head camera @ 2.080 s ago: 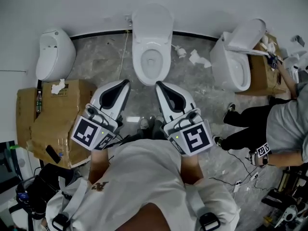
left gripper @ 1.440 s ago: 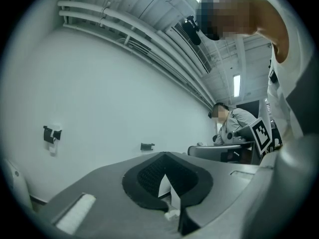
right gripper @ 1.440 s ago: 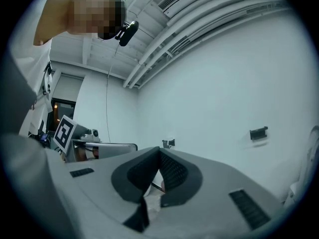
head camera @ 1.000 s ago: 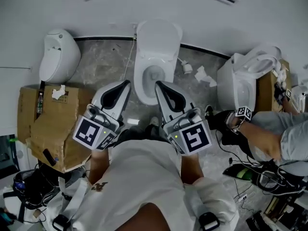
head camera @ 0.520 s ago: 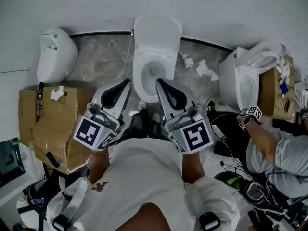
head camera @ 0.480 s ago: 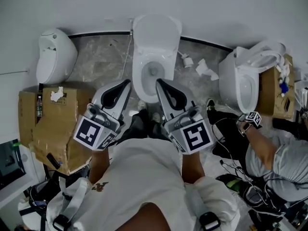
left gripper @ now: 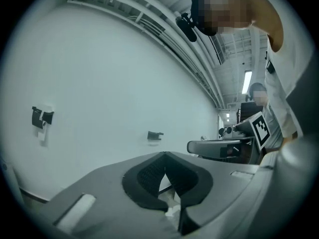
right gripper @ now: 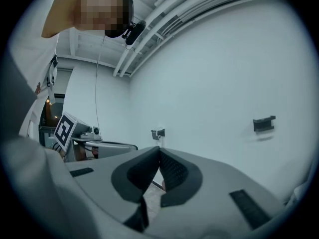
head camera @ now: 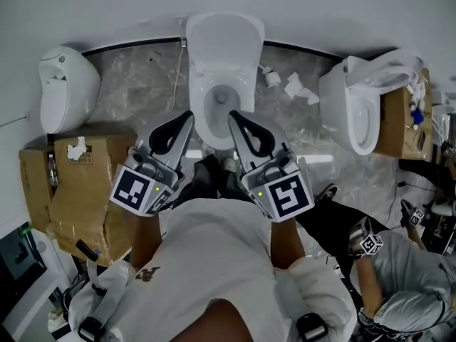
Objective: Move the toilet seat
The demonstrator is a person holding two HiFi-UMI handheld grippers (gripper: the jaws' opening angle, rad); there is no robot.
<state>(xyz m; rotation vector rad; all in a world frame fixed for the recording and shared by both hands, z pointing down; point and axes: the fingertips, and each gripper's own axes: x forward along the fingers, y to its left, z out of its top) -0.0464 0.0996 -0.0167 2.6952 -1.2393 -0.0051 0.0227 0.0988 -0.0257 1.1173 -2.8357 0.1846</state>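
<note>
A white toilet (head camera: 222, 77) stands against the far wall at the middle of the head view, its bowl open and its lid (head camera: 225, 35) raised at the back. Whether the seat ring lies on the rim I cannot tell. My left gripper (head camera: 189, 115) and right gripper (head camera: 231, 114) point at the bowl's front edge, side by side, just short of it. Both are shut with nothing between the pads. The left gripper view shows only the closed left gripper (left gripper: 164, 154) against the white wall. The right gripper view shows the closed right gripper (right gripper: 159, 148) likewise.
A white wall-hung fixture (head camera: 63, 91) sits at the left above a cardboard box (head camera: 68, 184). A second toilet (head camera: 354, 105) with another box (head camera: 400, 123) stands at the right. Paper scraps (head camera: 293, 85) lie on the marble floor. Another person (head camera: 402, 283) crouches at the bottom right among cables.
The view has shifted, and the toilet now lies closer under the gripper tips. The other person has moved from the right toilet down to the bottom right. Both grippers stay shut.
</note>
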